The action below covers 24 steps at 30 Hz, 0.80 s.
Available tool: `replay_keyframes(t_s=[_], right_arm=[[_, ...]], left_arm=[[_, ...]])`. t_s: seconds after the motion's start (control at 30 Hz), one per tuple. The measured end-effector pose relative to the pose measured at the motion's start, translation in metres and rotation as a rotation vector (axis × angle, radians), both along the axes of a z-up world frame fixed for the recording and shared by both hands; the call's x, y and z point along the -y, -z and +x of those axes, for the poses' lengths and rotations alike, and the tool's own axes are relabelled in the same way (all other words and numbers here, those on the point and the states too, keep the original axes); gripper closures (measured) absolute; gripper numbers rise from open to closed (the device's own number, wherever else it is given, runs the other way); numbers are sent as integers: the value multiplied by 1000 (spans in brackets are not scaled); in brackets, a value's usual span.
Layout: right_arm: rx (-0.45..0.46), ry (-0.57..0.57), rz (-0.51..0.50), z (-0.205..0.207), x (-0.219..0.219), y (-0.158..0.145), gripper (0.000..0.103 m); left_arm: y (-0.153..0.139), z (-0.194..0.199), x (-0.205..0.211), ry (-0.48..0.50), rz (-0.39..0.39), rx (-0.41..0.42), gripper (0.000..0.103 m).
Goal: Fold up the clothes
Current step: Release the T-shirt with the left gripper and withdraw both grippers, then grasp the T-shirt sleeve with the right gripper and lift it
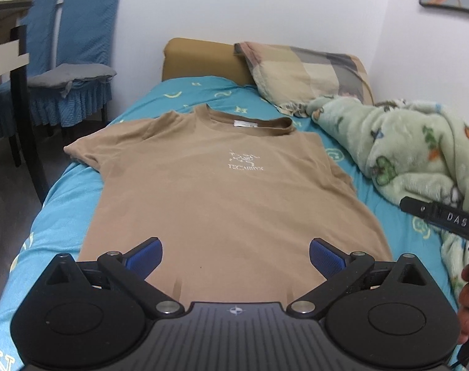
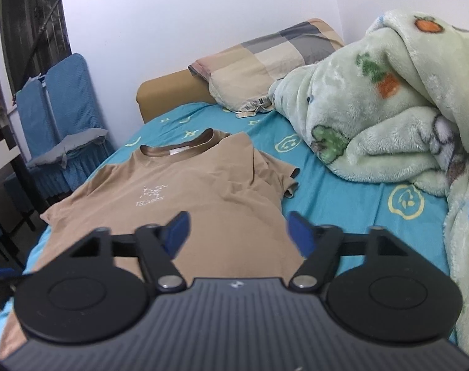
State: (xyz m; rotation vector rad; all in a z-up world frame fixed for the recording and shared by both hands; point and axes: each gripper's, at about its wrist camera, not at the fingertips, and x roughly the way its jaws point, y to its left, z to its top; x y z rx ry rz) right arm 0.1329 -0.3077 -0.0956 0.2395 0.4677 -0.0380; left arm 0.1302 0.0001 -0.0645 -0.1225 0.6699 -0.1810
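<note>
A tan T-shirt (image 1: 222, 191) with a white chest logo lies flat, front up, on the blue bed sheet (image 1: 64, 204), collar toward the headboard. My left gripper (image 1: 236, 256) is open and empty, hovering over the shirt's lower hem. My right gripper (image 2: 239, 232) is open and empty above the shirt (image 2: 185, 204), over its lower right side. The right sleeve (image 2: 284, 176) is rumpled. Part of the right gripper's body (image 1: 441, 216) shows at the right edge of the left wrist view.
A bunched green fleece blanket (image 2: 389, 117) fills the bed's right side. A plaid pillow (image 1: 305, 71) leans on the tan headboard (image 1: 203, 58). Blue-covered chairs (image 1: 73, 61) and a dark table stand left of the bed.
</note>
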Motion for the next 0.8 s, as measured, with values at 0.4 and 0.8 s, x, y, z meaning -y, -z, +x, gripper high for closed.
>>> replay_keyframes(t_s=[0.4, 0.8], right_arm=[[7, 79, 288, 39, 54, 27, 25], [-19, 151, 600, 135, 126, 78, 61]], left_arm=[[10, -6, 1, -31, 9, -34, 1], [40, 15, 13, 5, -1, -112, 1]])
